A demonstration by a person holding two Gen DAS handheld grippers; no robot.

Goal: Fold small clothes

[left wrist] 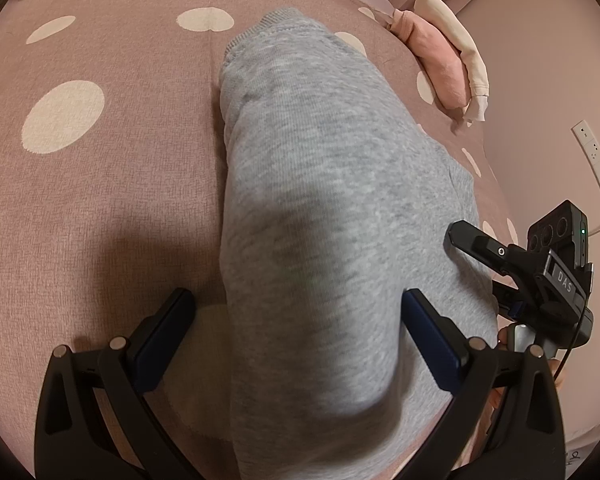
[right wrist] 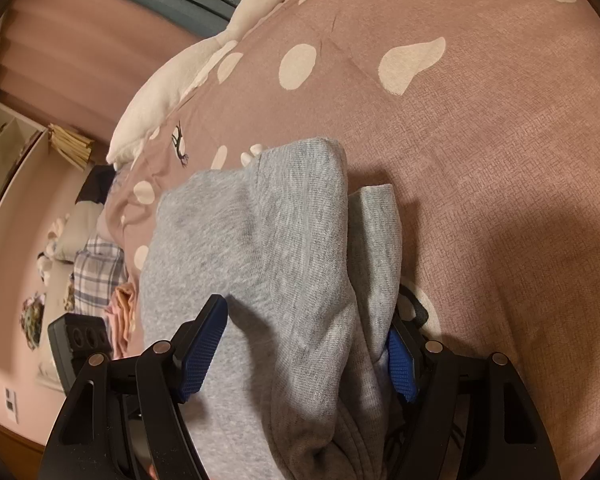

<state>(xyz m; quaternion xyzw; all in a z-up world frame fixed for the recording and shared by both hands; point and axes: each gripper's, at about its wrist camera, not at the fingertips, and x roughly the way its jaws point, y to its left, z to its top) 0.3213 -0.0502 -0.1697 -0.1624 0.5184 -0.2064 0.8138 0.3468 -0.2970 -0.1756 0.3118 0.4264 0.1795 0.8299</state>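
The bed [left wrist: 112, 208] fills both views, under a dusty-pink cover with cream spots and a small dark deer print. On it lies the grey garment [left wrist: 324, 208], a small piece of heathered knit that looks like sweatpants or a sweatshirt; which one cannot be told. In the left wrist view it runs as one long, smooth band from the camera toward the far side of the bed, ending in a ribbed cuff or hem at its far end, with its left edge rolled over in a soft fold. In the right wrist view the same grey garment [right wrist: 268, 248] shows as layers: a broad upper flap with a rounded top corner lies over a narrower strip that peeks out on its right side, and the cloth bunches into creases near the camera. A white plush goose [right wrist: 204, 64] lies along the bed's far edge with its orange beak by pink cloth. A pink and cream bundle [left wrist: 448, 64] sits at the bed's edge near the wall. The left tongs [left wrist: 296, 320] are spread wide, one finger on the bare cover and the other on the grey cloth, with no pinch. The right tongs [right wrist: 308, 344] also stand wide apart with the bunched cloth lying between the blue pads; whether the pads press it cannot be told.
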